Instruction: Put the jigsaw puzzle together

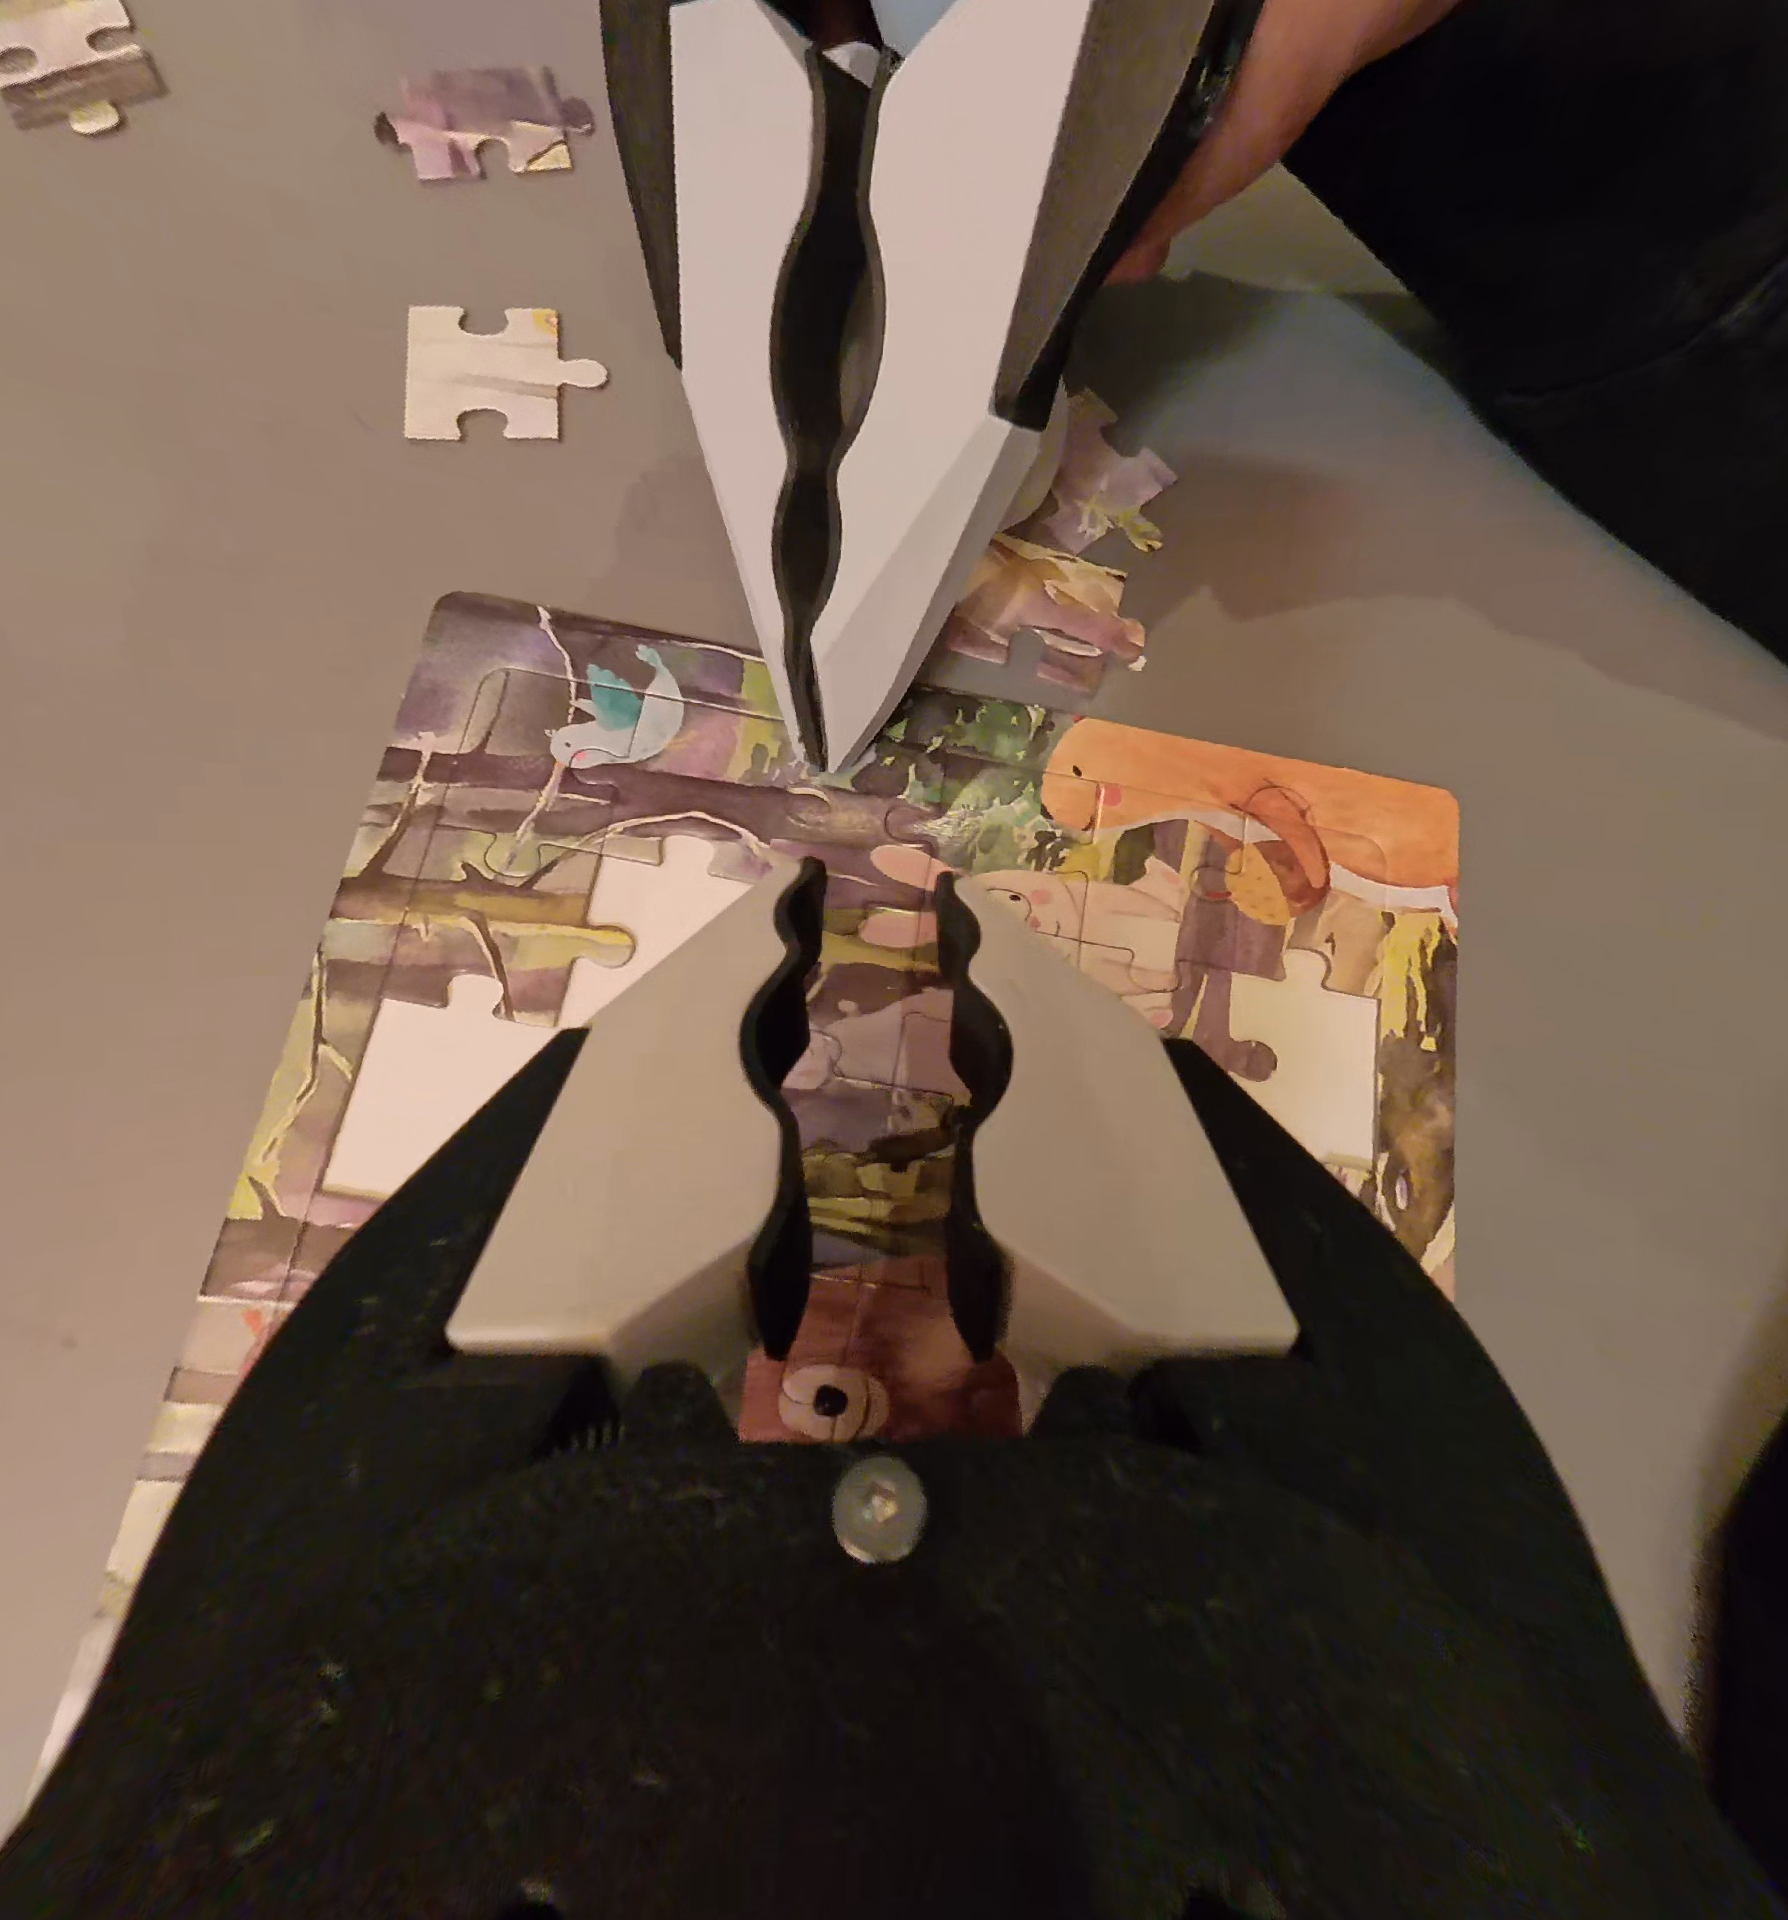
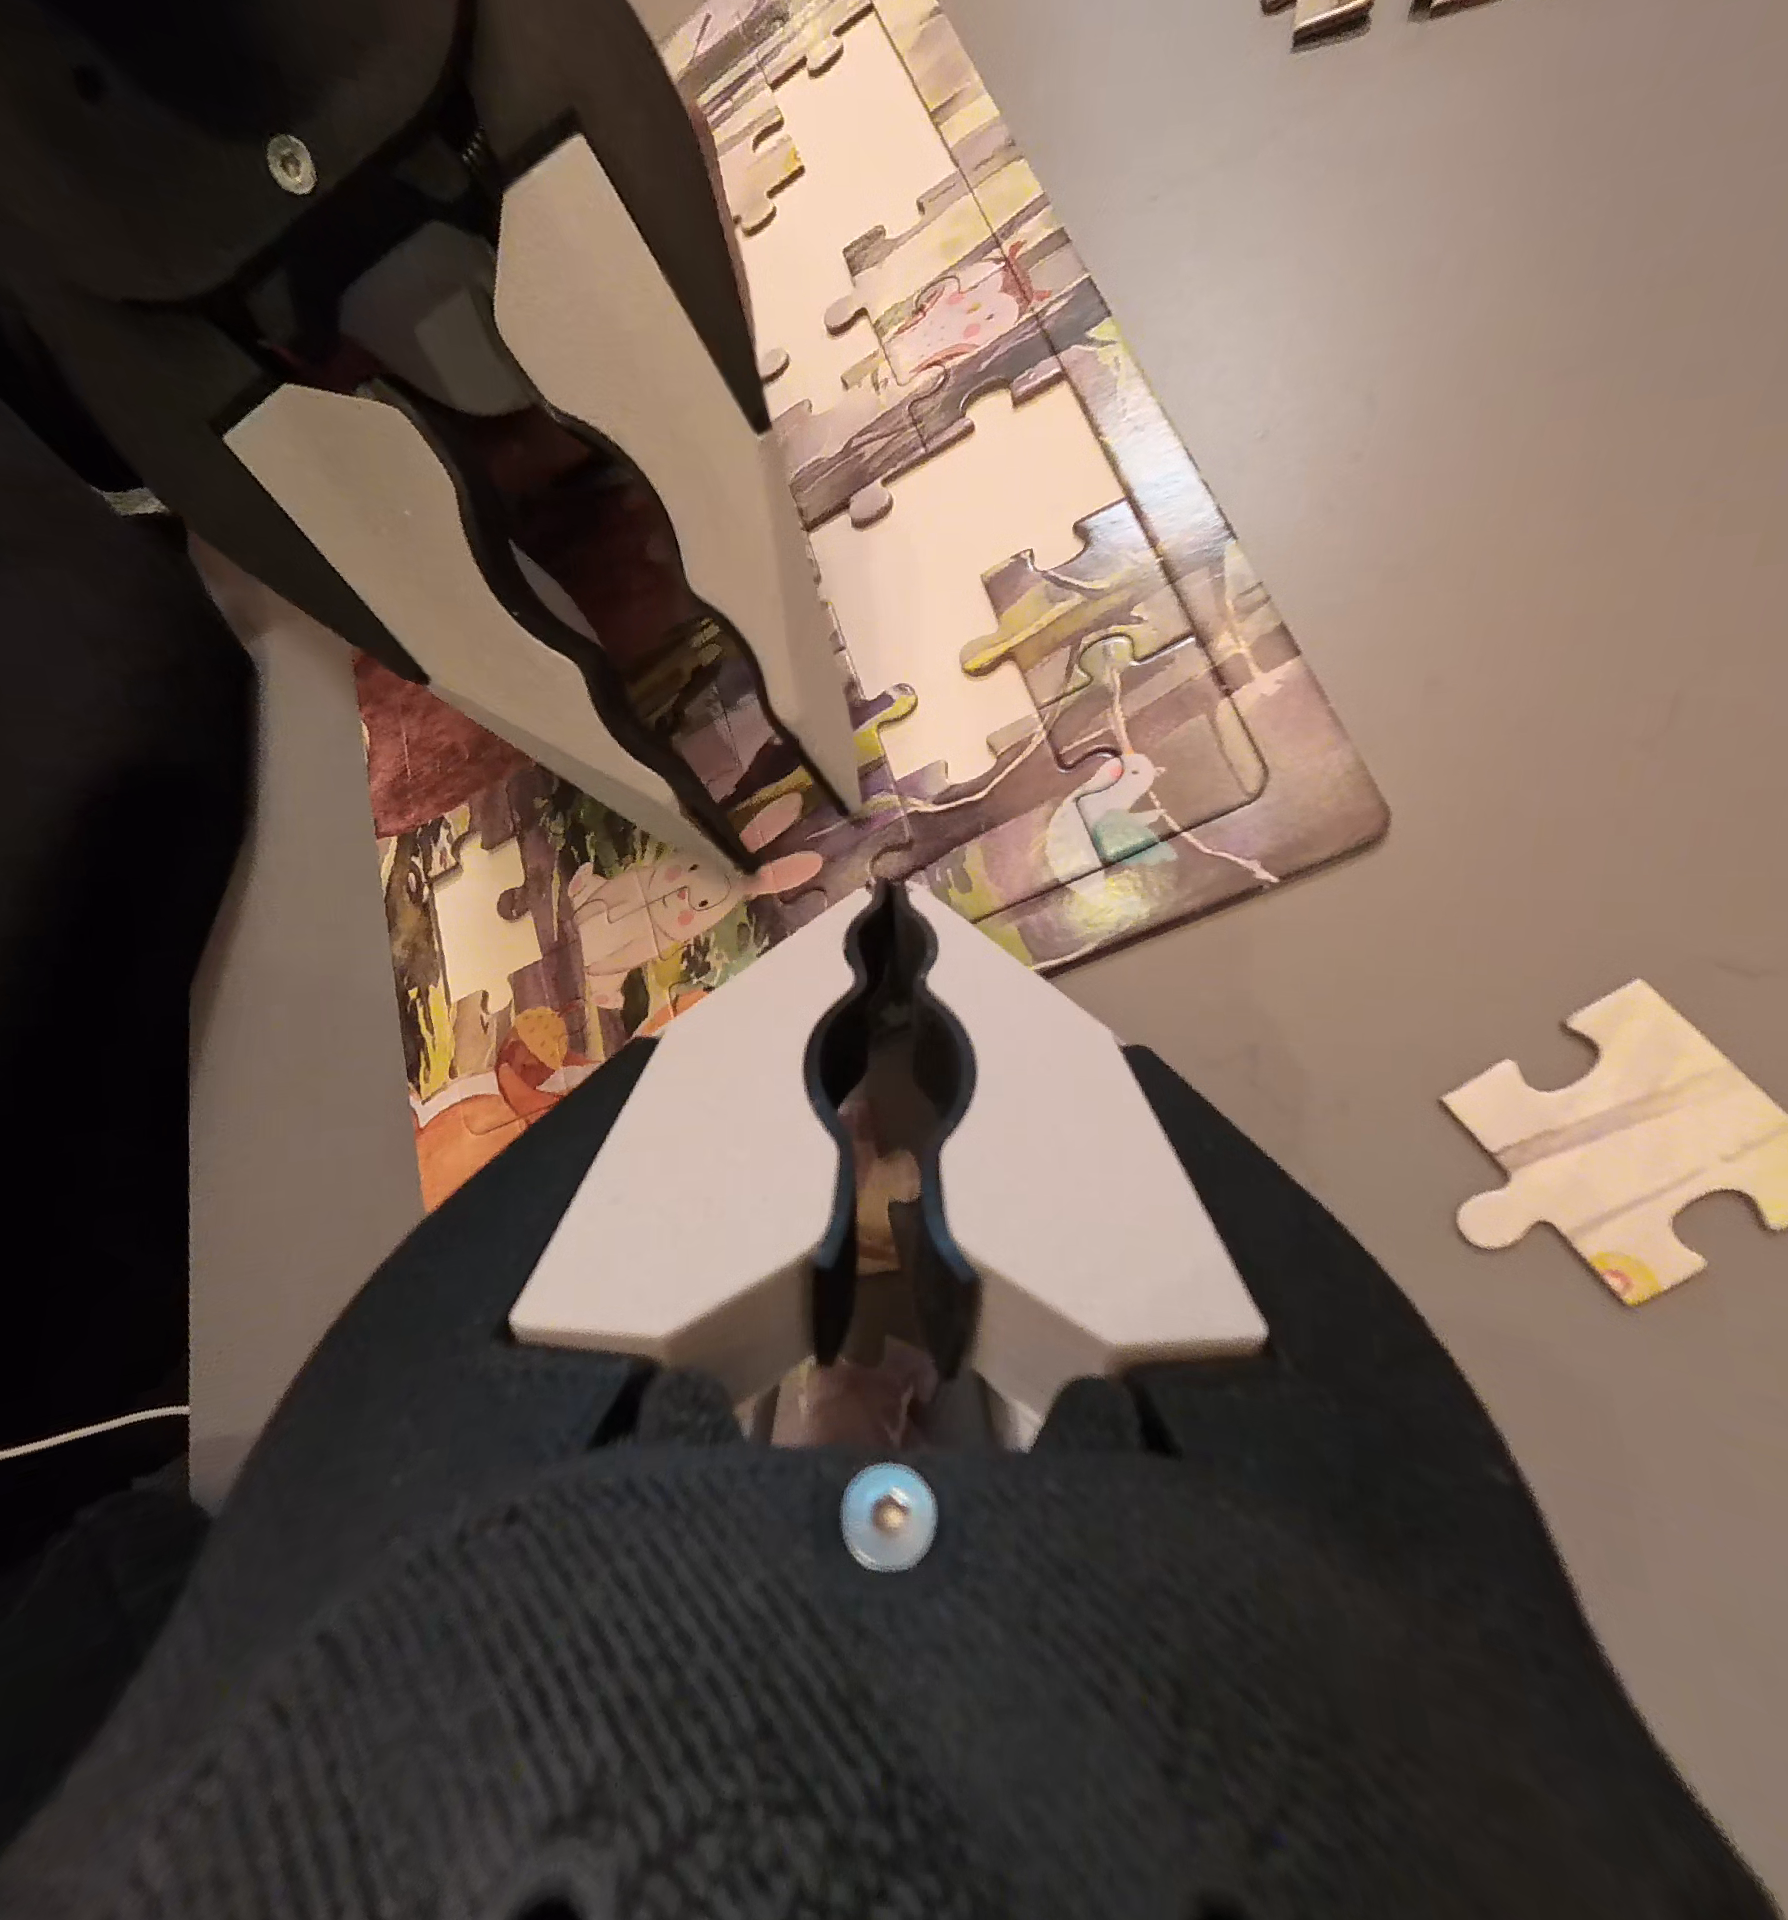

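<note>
The jigsaw puzzle [image 1: 1378, 831] lies flat on the grey table, partly filled, with white empty gaps [image 1: 422, 1101] on its left and right sides. It also shows in the right wrist view [image 2: 1233, 727]. My right gripper [image 1: 817, 753] comes in from the far side, shut and empty, its tip touching the puzzle near the bird picture; its own view shows the same [image 2: 885, 894]. My left gripper [image 1: 879, 878] hovers low over the puzzle's middle, jaws a little apart with nothing between them, its tips close to the right gripper's tip [image 2: 796, 836].
Loose pieces lie on the table: a pale one [image 1: 490, 374], a purple one [image 1: 485, 120], one at the far left corner [image 1: 64, 62], and a small heap [image 1: 1066, 582] behind the right gripper. The pale piece [image 2: 1648, 1143] lies right of the right gripper. A dark sleeve [image 1: 1596, 260] is at upper right. My two grippers' fingertips are within a few centimetres of each other.
</note>
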Motion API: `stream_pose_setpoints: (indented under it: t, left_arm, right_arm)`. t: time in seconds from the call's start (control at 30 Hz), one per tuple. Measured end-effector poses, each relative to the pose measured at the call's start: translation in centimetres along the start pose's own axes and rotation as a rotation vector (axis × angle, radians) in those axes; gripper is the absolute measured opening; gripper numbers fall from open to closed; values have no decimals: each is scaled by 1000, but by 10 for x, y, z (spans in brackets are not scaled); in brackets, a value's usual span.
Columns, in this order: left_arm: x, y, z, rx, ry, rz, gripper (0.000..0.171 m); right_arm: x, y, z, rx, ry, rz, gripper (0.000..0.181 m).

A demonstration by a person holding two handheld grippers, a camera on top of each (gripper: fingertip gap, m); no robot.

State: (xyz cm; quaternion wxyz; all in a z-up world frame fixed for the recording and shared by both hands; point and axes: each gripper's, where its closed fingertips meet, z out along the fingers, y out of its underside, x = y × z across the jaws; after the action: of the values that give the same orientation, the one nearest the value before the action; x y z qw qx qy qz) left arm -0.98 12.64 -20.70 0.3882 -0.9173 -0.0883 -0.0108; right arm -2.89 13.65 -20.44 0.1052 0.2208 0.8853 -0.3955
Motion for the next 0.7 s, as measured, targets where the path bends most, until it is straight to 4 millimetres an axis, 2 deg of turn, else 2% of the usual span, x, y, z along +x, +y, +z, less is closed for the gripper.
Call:
stream_pose_setpoints:
  t: [0.17, 0.27, 0.7]
  left_arm:
    - [-2, -1, -2, 7, -15, 3, 21]
    - [-4, -3, -3, 21, -22, -6, 22]
    - [-7, -2, 1, 20, -35, 2, 30]
  right_arm:
    - [3, -2, -5, 14, 26, -8, 0]
    - [8, 3, -6, -1, 38, 16, 0]
    - [8, 2, -5, 1, 43, 1, 0]
